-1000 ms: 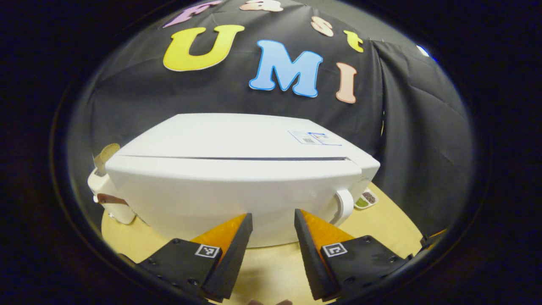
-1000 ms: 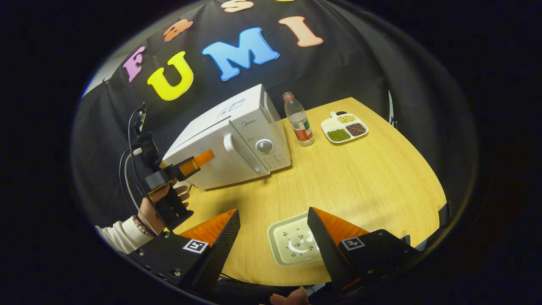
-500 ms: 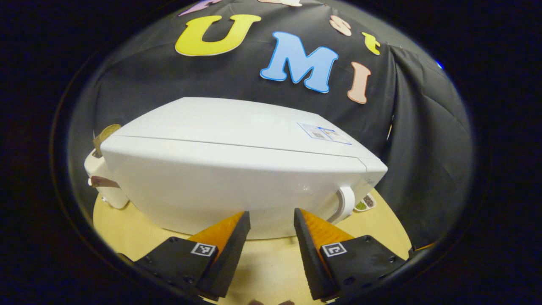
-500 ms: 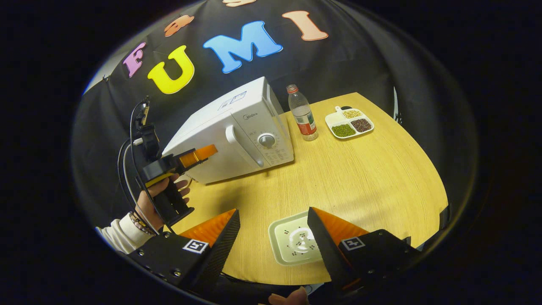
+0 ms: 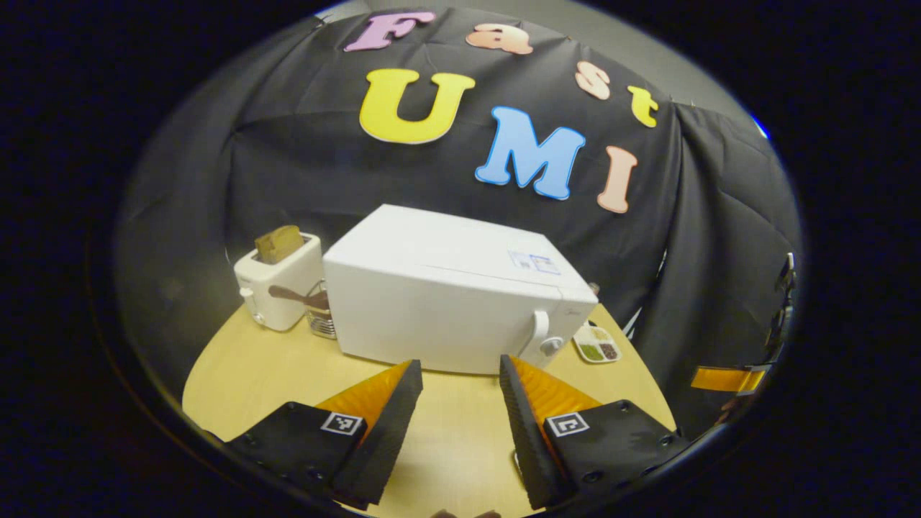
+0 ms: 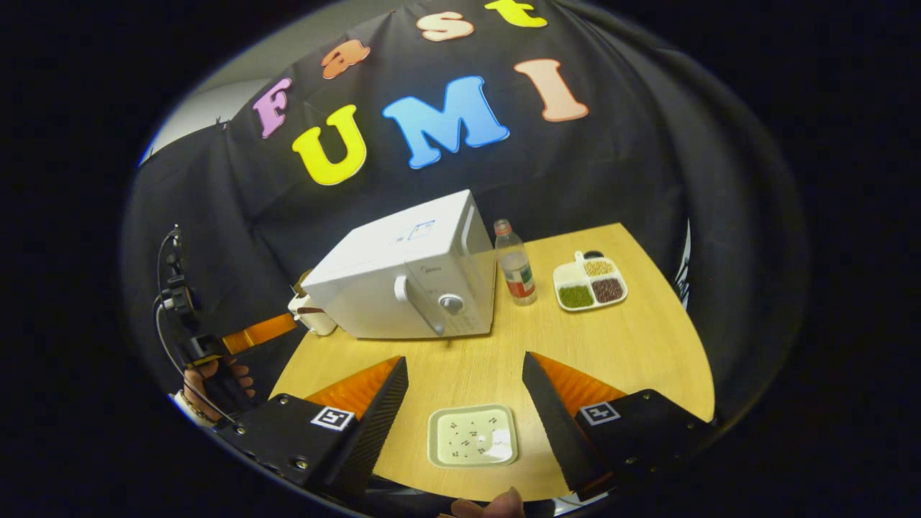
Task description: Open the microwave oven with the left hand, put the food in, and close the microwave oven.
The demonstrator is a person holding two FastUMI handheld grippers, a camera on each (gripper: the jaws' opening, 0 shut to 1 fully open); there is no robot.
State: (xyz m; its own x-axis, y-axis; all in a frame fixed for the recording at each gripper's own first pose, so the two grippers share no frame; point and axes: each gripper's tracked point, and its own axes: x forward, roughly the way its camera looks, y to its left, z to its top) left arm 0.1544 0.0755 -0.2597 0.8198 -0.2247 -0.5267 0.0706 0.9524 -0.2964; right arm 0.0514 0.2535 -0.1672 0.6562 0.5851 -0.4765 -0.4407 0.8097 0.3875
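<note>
Both grippers have pulled back from the microwave (image 5: 450, 291) vs 0.5 s and 1 s ago: in left gripper view it was close and large, now sits mid-table w/ toaster (image 5: 277, 284) and a cup beside it visible to its left. In right gripper view the left gripper (image 6: 262, 331) has gone from right at the door front to off the table edge at left, hand (image 6: 216, 378) around its grip.

Door looks shut: 1 s ago a dark seam ran along its top edge, now no gap seen. Handle (image 6: 417, 306) and dial on the front, unobstructed.

Left gripper (image 5: 453, 374): jaws parted wide, nothing between, over bare table (image 5: 245, 367). Right gripper (image 6: 464, 370): also wide apart, empty, poised above the pale square dish (image 6: 473, 437), not touching it.

Judgement: dish w/ dark specks = presumably the food, and it lies outside the oven, near table's front edge. So either a retreat/reset, or the put-in step has not happened; can't say which from this.

Hard to make out:
- dish contents: specks only, too small to ID
- door latch state: not resolvable
- oven interior hidden
- right gripper in left gripper view: only an orange strip at far right edge, cut off

Also on table: bottle (image 6: 514, 262) just right of microwave, divided tray (image 6: 590, 280) w/ beans further right.
</note>
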